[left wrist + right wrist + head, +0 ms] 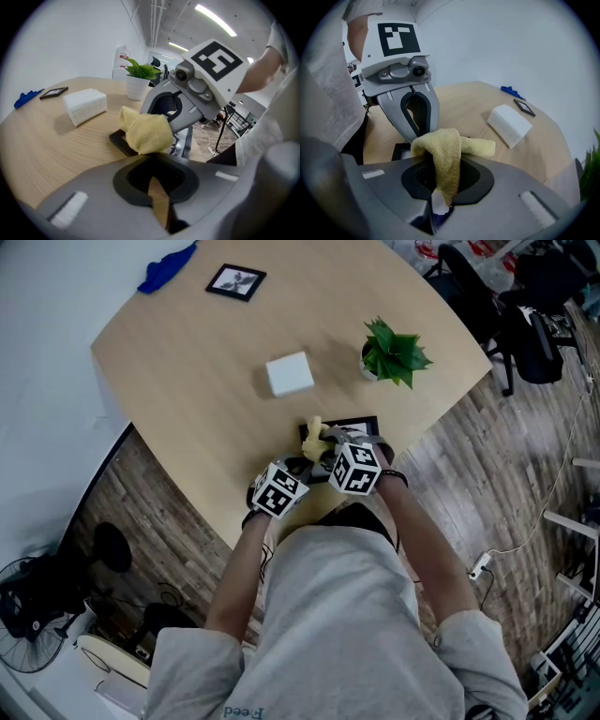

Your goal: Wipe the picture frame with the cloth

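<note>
A black picture frame lies flat near the table's front edge; its corner also shows in the left gripper view. A yellow cloth rests on the frame's left part, and my right gripper is shut on it. In the right gripper view the cloth hangs bunched out of the jaws. My left gripper stands just at the frame's near left corner, jaws closed to a thin slit with only table wood showing through.
On the wooden table stand a white box in the middle and a small potted plant at the right. At the far edge lie a second small frame and a blue object. Chairs stand beyond the far right.
</note>
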Motion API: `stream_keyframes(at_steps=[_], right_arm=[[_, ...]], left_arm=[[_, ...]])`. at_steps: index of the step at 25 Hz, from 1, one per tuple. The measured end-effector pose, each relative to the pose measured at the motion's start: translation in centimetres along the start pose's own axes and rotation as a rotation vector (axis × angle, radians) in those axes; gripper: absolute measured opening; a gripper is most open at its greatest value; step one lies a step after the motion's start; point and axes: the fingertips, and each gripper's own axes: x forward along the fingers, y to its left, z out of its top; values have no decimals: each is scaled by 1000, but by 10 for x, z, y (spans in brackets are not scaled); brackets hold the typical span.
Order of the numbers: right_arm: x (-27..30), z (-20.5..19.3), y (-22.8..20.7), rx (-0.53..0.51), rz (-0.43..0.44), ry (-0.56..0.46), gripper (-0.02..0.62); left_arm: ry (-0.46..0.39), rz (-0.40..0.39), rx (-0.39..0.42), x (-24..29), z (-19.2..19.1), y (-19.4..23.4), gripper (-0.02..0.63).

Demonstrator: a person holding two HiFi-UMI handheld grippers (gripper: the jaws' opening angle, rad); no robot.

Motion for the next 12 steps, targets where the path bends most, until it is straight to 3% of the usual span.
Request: stream_keyframes(at_steps=[12], right_arm=[[-15,-19,16,20,0,-13,47]], left_arm=[[-3,8,-9,0,0,0,52]])
